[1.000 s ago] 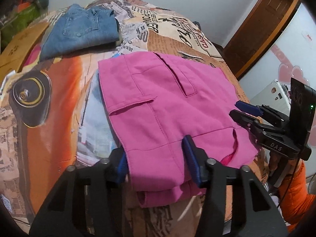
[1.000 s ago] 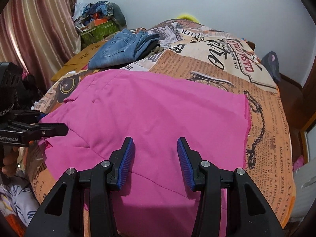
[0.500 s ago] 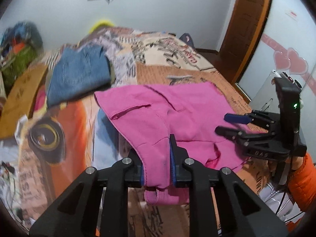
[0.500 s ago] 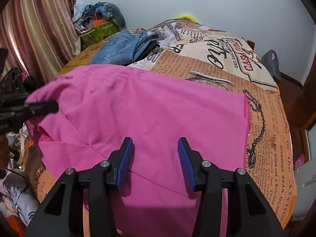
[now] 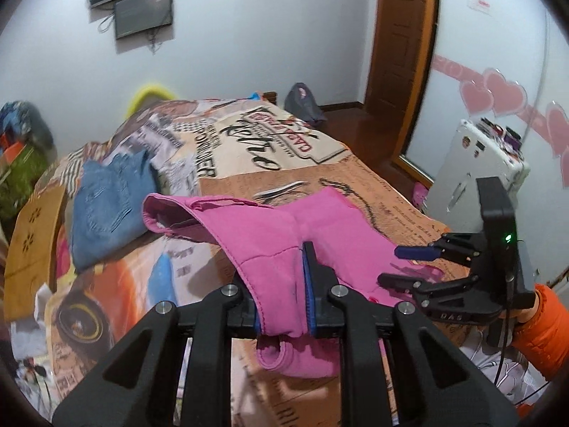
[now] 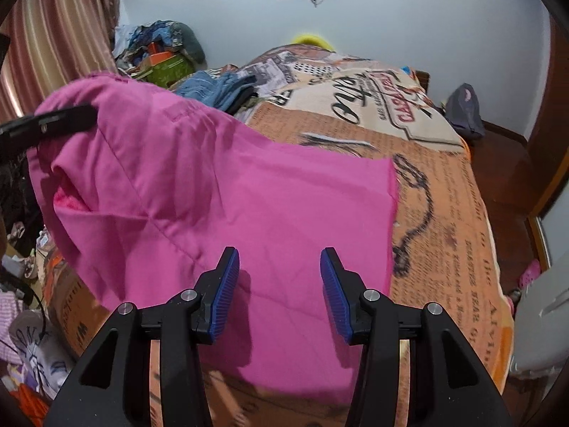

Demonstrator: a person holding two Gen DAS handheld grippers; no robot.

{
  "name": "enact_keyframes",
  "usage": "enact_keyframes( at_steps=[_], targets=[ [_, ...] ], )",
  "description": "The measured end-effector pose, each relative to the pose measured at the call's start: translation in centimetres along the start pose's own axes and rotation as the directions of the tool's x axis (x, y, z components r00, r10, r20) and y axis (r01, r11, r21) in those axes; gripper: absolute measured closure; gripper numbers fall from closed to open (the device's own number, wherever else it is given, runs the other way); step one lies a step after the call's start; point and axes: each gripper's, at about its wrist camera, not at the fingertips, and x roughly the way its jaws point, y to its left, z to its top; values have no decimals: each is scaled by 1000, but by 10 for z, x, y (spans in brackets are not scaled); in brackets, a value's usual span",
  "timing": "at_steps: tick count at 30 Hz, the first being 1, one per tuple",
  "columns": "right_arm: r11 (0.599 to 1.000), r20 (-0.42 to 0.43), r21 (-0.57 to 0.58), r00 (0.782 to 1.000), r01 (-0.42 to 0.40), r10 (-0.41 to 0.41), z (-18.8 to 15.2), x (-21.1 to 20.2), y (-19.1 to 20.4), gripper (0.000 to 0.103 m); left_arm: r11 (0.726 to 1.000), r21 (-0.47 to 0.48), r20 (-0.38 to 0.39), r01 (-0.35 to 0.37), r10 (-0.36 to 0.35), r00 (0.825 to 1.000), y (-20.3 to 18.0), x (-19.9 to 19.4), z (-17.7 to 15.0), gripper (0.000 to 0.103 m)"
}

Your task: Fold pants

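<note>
- Left claw [image 5: 282, 286] has just closed, clamping the pink pants [image 5: 263, 235] waistband, raised off the bed [image 5: 373, 192].
- Right claw [image 6: 279, 293] hovers part-open above the fabric, empty.

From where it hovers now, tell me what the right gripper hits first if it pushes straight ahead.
Most likely the pink pants: the open right gripper points down at the flat fabric spread between its fingers, with nothing in the way. The gap to the cloth is hard to judge.

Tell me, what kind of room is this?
Most likely a bedroom. A big bed with a printed cover fills the room, clothes such as the pink pants and folded jeans lie on it, and a curtain hangs at one side.
</note>
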Motion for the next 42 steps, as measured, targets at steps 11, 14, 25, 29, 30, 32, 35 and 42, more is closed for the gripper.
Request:
enact_keyframes(
  at_steps=[11, 14, 25, 29, 30, 32, 35, 42],
  targets=[
    [991, -42, 101, 995, -88, 93, -19, 15, -20, 59, 990, 136, -32, 42, -38, 999, -56, 27, 23, 86],
    [991, -35, 99, 995, -92, 96, -21, 14, -19, 59, 983, 174, -59, 56, -46, 997, -72, 39, 26, 86],
    [993, -12, 95, 997, -72, 74, -29, -3, -30, 59, 961, 241, -202, 132, -83, 976, -115, 93, 24, 86],
    [994, -4, 107, 1000, -18, 19, -39, -19, -46, 59, 961, 220, -251, 166, -108, 962, -124, 112, 22, 85],
    [993, -3, 116, 1000, -5, 5, -41, -24, -51, 59, 962, 210, -261, 176, -118, 958, -125, 116, 22, 84],
    [990, -3, 137, 1000, 22, -22, -47, -30, -61, 59, 962, 178, -282, 205, -150, 948, -127, 124, 21, 83],
    [985, -4, 171, 1000, 31, -31, -53, -36, -72, 59, 969, 132, -305, 207, -159, 939, -127, 134, 21, 54],
    [980, -7, 195, 999, 35, -34, -64, -44, -76, 59, 973, 79, -277, 216, -187, 943, -117, 121, 26, 38]
  ],
)
